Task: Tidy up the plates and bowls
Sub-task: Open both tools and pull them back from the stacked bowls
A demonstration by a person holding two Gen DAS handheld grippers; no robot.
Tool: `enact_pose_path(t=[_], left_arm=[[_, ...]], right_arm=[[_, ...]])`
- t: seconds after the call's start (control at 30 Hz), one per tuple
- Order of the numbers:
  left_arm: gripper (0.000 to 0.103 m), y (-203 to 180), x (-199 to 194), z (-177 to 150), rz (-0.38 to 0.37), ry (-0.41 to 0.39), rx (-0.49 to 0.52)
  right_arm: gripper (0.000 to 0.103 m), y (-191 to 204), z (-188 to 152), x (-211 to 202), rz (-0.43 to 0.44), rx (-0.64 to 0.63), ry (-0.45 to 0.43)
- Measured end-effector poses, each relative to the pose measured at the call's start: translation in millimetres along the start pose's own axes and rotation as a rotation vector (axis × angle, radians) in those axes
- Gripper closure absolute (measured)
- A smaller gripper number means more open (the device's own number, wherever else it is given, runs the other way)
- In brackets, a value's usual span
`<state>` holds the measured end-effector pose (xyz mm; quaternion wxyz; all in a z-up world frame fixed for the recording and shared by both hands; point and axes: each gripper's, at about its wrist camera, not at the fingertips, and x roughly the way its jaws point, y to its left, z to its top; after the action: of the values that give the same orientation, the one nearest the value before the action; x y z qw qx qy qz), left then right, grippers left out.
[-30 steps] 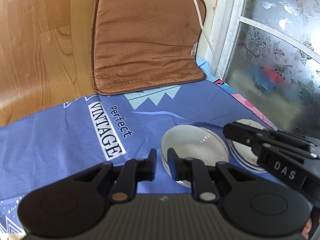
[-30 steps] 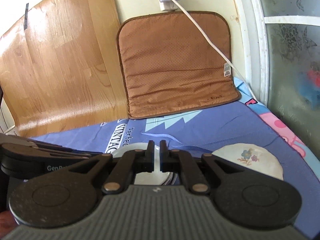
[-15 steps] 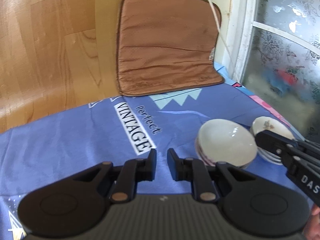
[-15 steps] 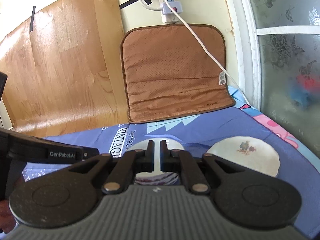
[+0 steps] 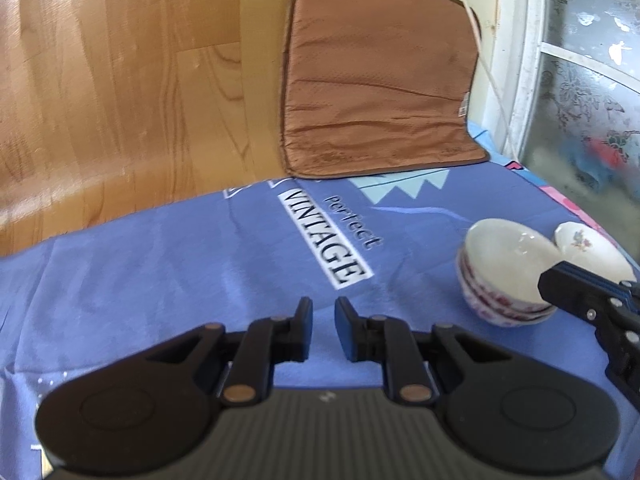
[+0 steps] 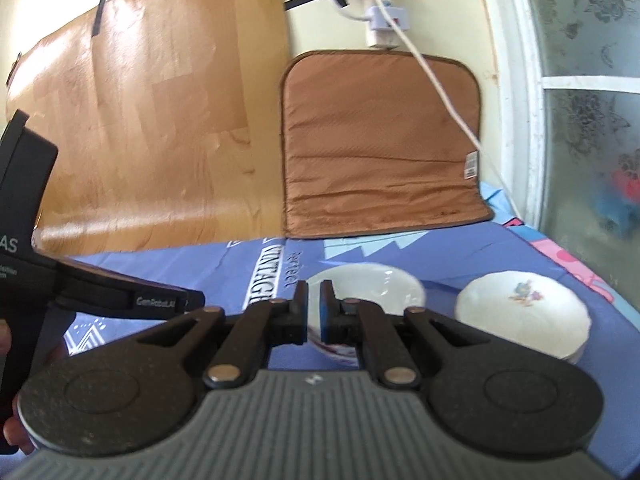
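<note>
A stack of white bowls with red pattern (image 5: 500, 276) stands on the blue cloth (image 5: 160, 280); it also shows in the right wrist view (image 6: 368, 292). Beside it on the right lies a stack of white plates with a flower print (image 6: 524, 312), seen also in the left wrist view (image 5: 588, 248). My left gripper (image 5: 323, 316) is nearly shut and empty, to the left of the bowls and apart from them. My right gripper (image 6: 314, 308) is nearly shut and empty, raised in front of the bowls; part of it shows in the left wrist view (image 5: 592, 300).
A brown padded mat (image 6: 380, 148) leans against the wall behind the cloth. A white cable (image 6: 440, 80) runs down from a power strip (image 6: 384, 16). A wooden board (image 6: 140, 120) leans at the left. A frosted window (image 6: 592, 100) borders the right.
Both grippers have pulled back and up from the bowls. The left one has shifted left, so the bowls now sit at the right of its view. The bowls and plates have not moved.
</note>
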<state>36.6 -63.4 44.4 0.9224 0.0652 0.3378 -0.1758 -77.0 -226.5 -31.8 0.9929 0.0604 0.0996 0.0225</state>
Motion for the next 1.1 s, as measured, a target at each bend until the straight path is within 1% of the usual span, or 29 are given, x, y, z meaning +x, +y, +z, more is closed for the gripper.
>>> enact_pose_path(t=[0.07,0.2,0.3,0.33,0.4,0.43,0.67,1.1], left_arm=[[0.083,6,0,-3,0.011,-0.002,-0.008],[0.079,15,1,-9,0.027,-0.006,-0.022],[0.073,21,1,-13,0.037,-0.014,-0.028],[0.07,23,1,-15,0.042,-0.018,-0.03],[0.065,26,1,-18,0.055,-0.026,-0.031],[0.063,28,1,-19,0.061,-0.029,-0.031],[0.06,46,2,-26,0.104,-0.044,-0.052],[0.055,83,0,-34,0.189,-0.085,-0.109]], right_arm=[[0.095,6,-1,1,0.007,-0.007,0.007],[0.094,14,-2,3,0.015,-0.018,0.011],[0.093,19,-2,4,0.014,-0.016,0.014],[0.091,20,-3,5,0.014,-0.014,0.016],[0.073,23,-4,6,0.014,-0.009,0.016],[0.071,24,-5,6,0.015,-0.01,0.013],[0.071,38,-6,10,0.033,-0.034,0.027],[0.071,65,-3,32,0.083,-0.024,0.077]])
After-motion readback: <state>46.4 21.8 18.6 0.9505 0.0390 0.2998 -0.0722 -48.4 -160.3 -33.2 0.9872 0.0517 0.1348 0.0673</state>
